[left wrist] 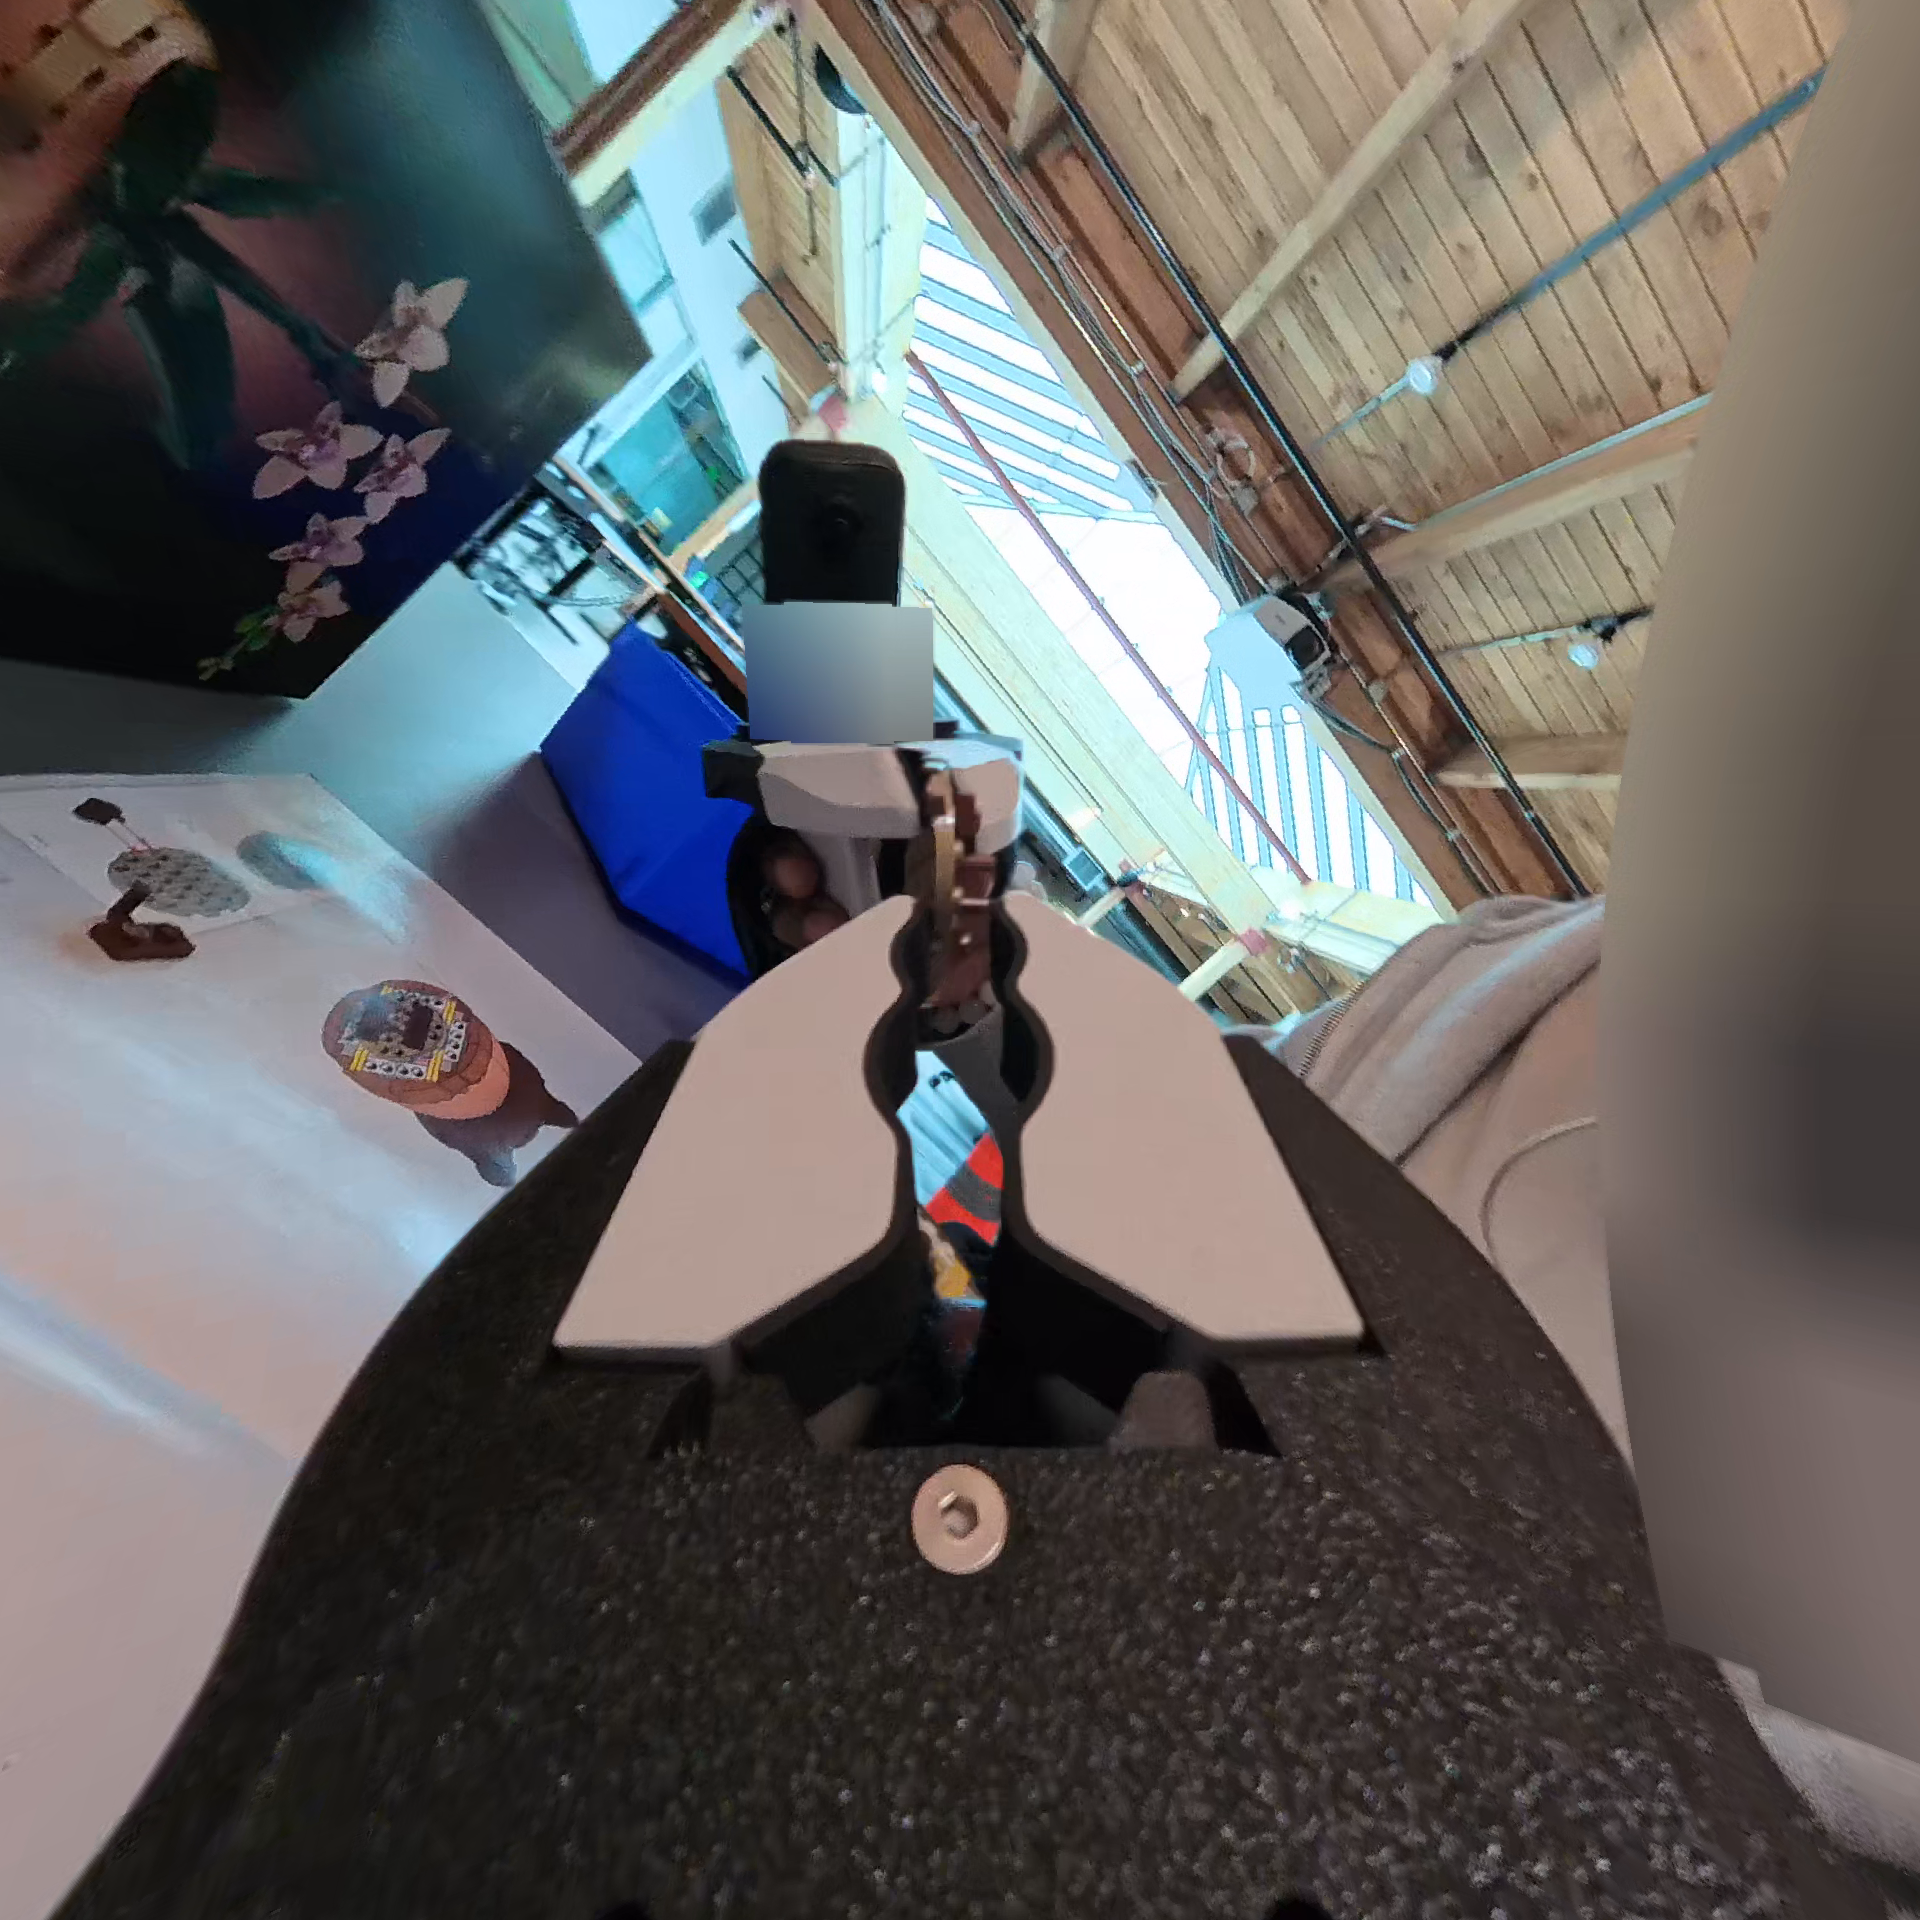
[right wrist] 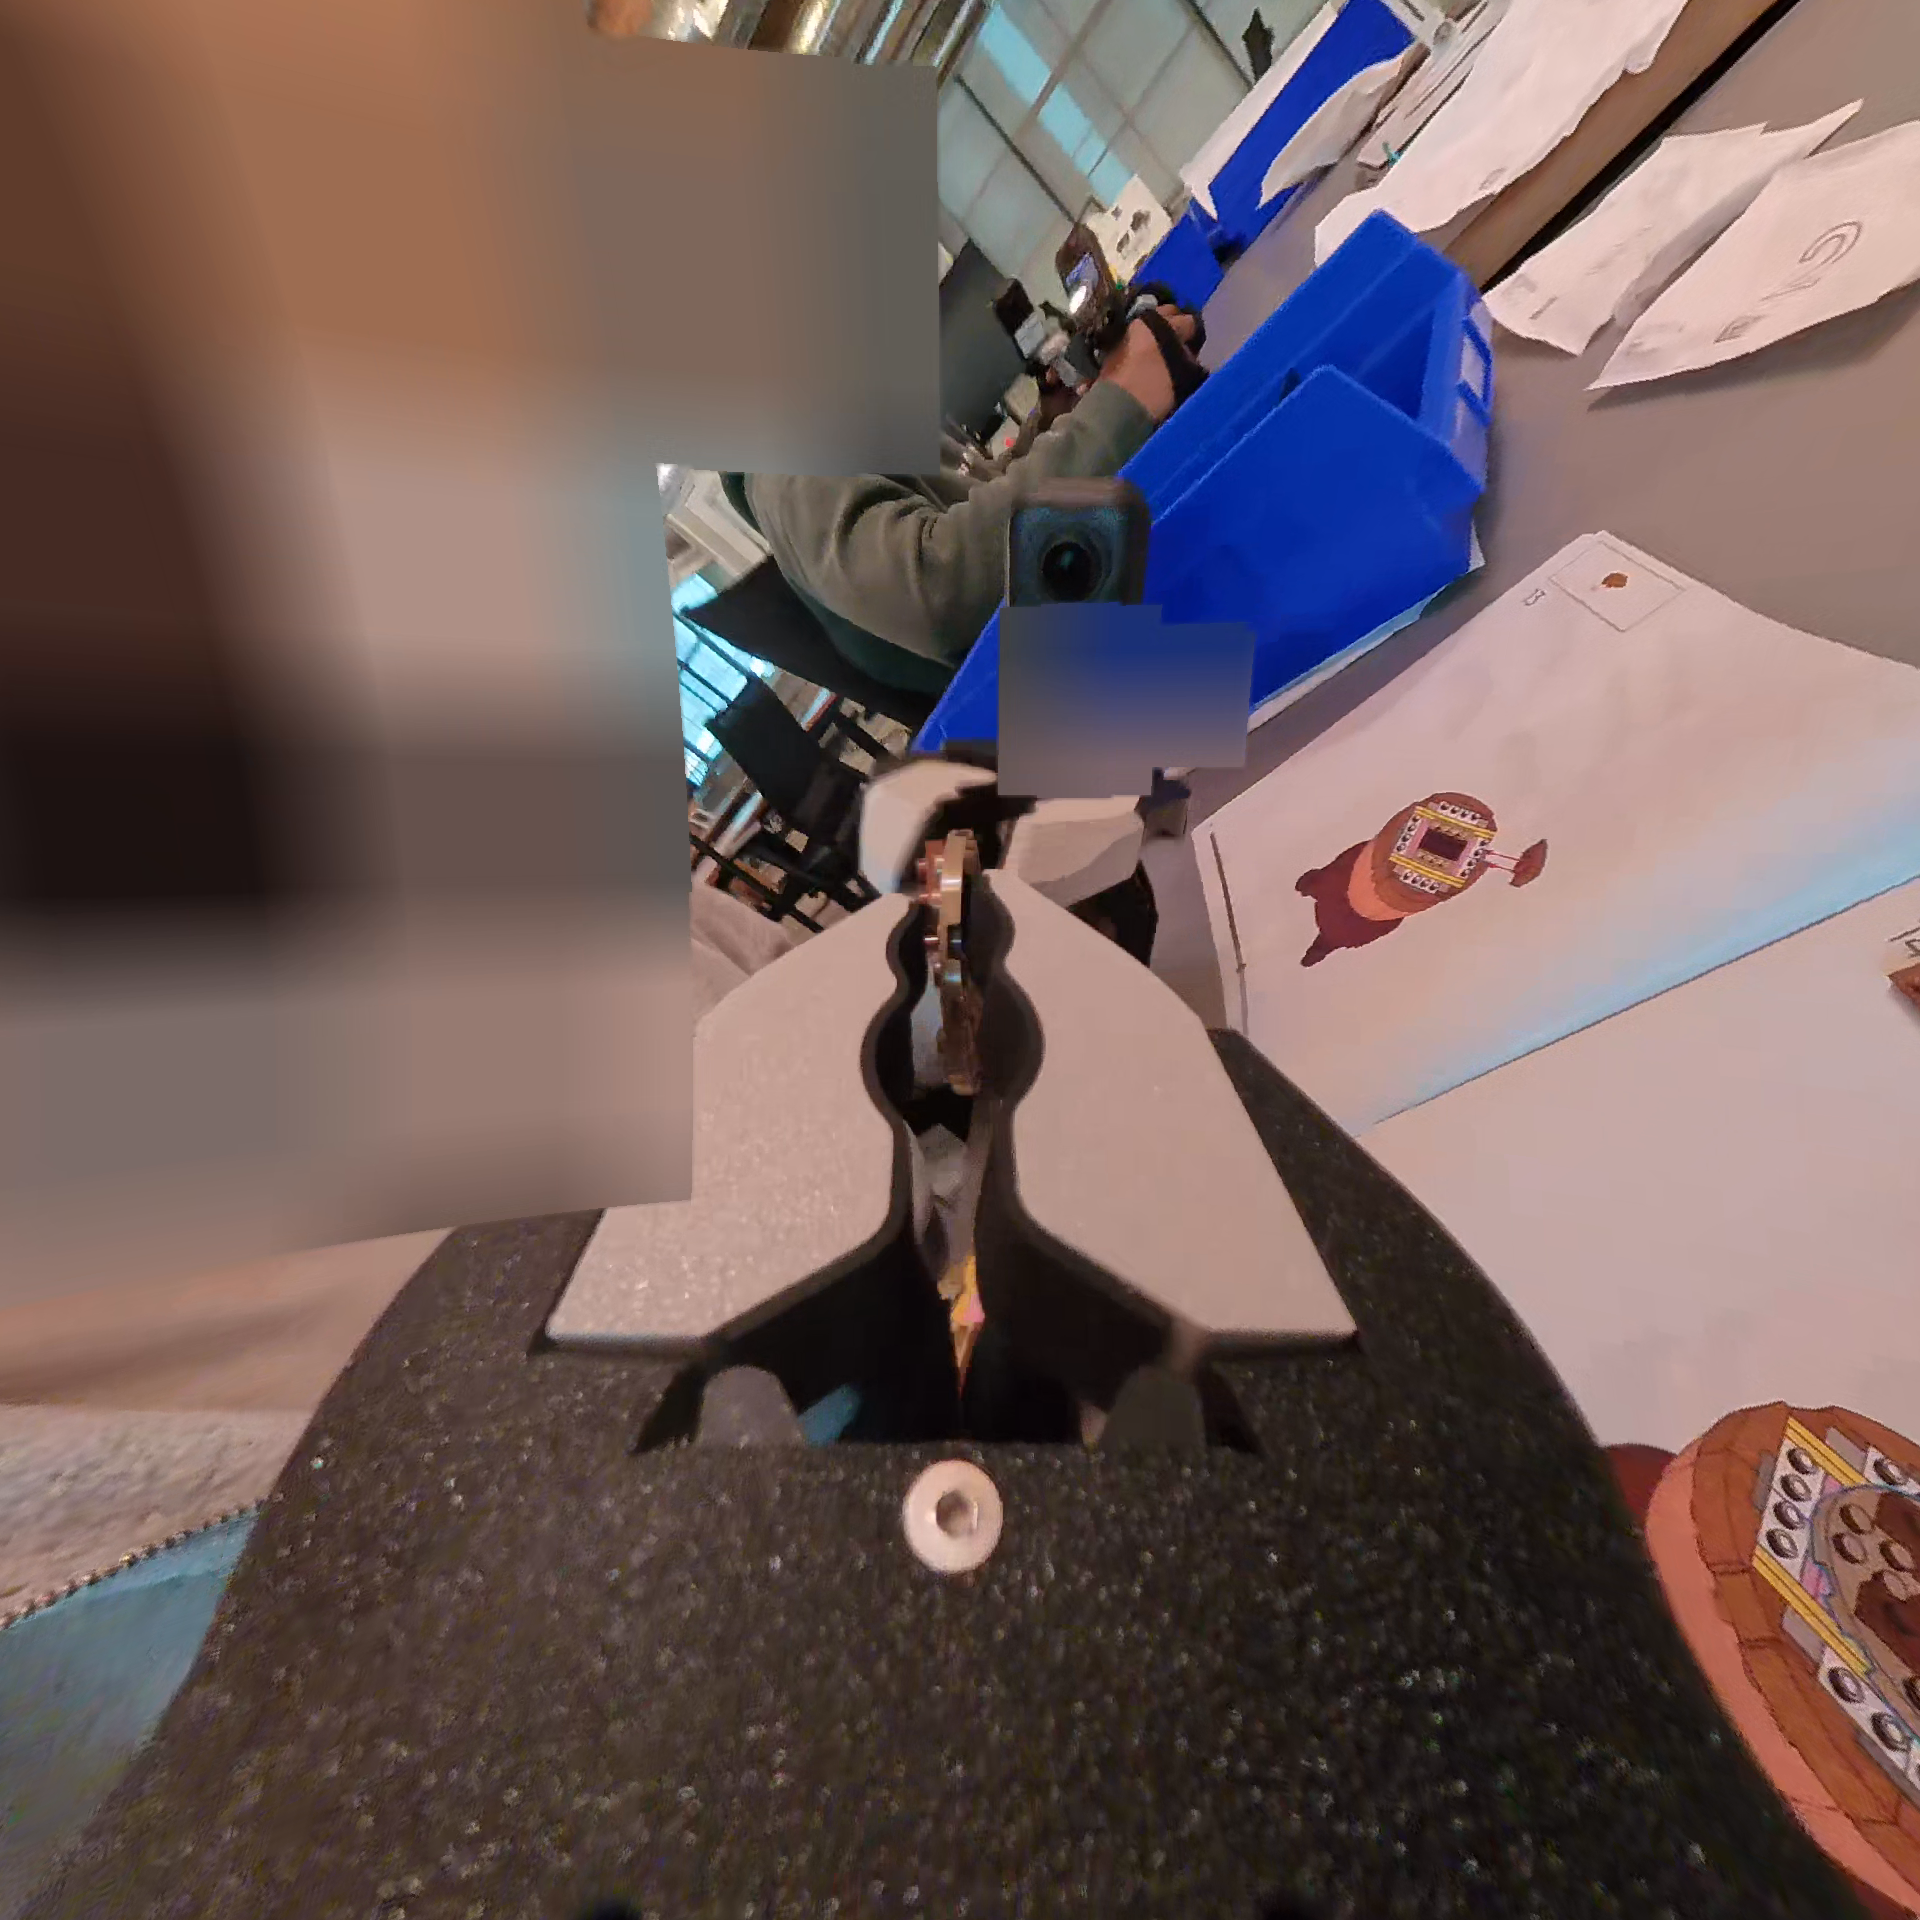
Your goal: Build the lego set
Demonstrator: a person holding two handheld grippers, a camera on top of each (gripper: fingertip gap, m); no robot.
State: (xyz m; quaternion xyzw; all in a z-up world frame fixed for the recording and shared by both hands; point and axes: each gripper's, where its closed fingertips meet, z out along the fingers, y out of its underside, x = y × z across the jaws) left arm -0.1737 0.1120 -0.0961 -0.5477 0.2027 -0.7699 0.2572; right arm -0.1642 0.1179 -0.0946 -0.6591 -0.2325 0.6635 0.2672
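While the open instruction booklet (right wrist: 1558, 790) on the desk (left wrist: 436, 727) pictures a much fuller pot, both hand-held grippers, left (left wrist: 954, 935) and right (right wrist: 951, 935), meet in mid-air, pinching one small brown-and-tan Lego subassembly (left wrist: 951, 914), so most building looks left.

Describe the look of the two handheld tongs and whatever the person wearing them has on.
Both tongs look alike. The left tongs and right tongs each have two pale grey fingers with wavy, scalloped inner edges, set in a black, grainy-textured body with one silver hex screw at the centre. Each carries a small black camera on top. A light beige sleeve shows beside the left one.
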